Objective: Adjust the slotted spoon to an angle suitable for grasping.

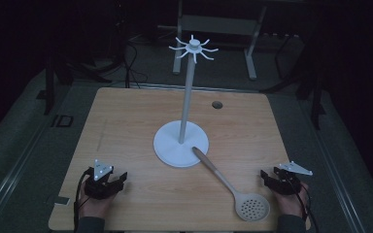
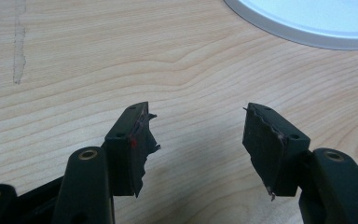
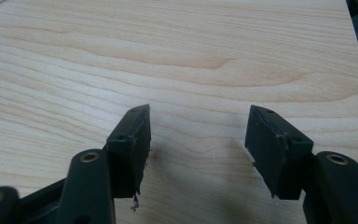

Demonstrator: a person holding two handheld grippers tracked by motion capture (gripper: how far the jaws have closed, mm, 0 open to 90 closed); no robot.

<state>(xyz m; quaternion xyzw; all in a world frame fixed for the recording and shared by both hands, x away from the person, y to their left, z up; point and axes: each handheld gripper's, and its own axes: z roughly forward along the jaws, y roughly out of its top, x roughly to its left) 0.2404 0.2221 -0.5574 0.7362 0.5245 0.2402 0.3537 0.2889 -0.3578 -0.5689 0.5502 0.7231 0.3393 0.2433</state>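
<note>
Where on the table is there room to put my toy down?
Bare wood runs along the table left of the white stand, and behind it up to the far edge. The near right is crowded: the slotted spoon lies between the stand and the right gripper.

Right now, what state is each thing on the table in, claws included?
Skimmer spoon: lying flat, handle tip on the stand's base.
Hook stand: upright, hooks bare.
Left claw: open, holding nothing.
Right claw: open, holding nothing.
</note>
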